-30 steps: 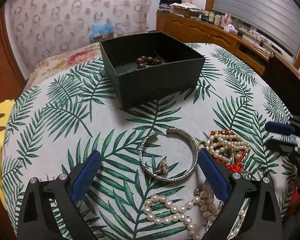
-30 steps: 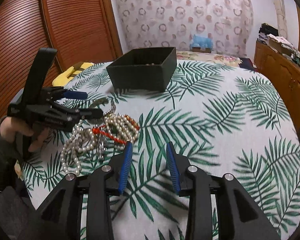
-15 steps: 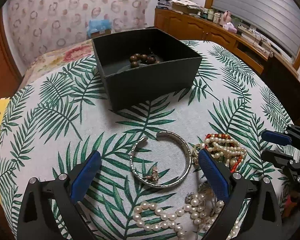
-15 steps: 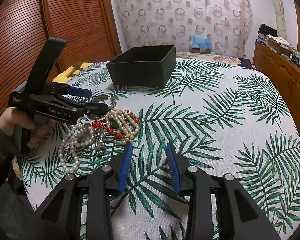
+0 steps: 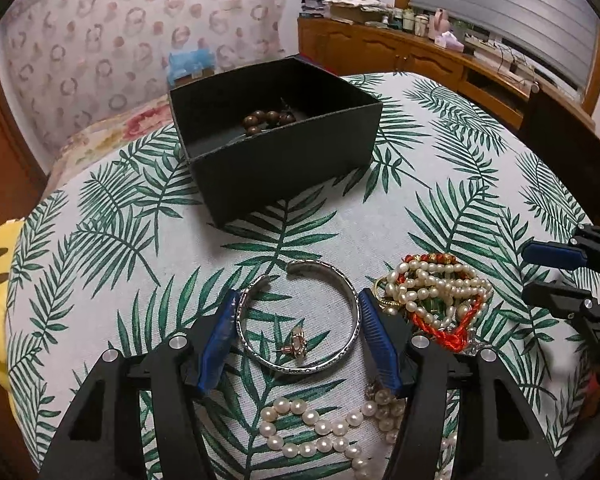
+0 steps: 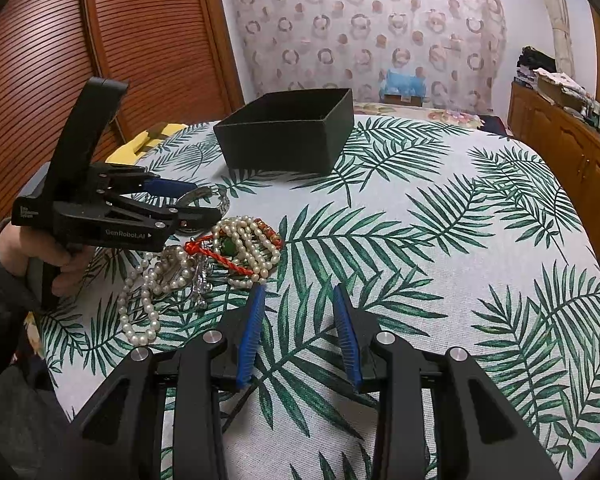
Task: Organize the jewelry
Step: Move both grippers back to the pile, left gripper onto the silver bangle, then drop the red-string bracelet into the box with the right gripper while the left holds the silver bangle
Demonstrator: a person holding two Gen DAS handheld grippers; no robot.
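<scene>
Jaws on the left gripper (image 5: 296, 316) are squeezed in around the silver cuff bangle (image 5: 298, 320), pads touching or just about touching its sides, so from the left wrist view I'd say it's mid-grab; the bangle lies flat on the palm-leaf tablecloth (image 5: 100, 280) with its gap pointing away toward the black box (image 5: 276, 148), a small earring (image 5: 296, 342) inside its ring. Next move probably needs a firm pinch, then a lift over the box wall. From the right wrist view, the right gripper (image 6: 298, 312) hangs spread and empty beside the pearl tangle (image 6: 244, 248).
</scene>
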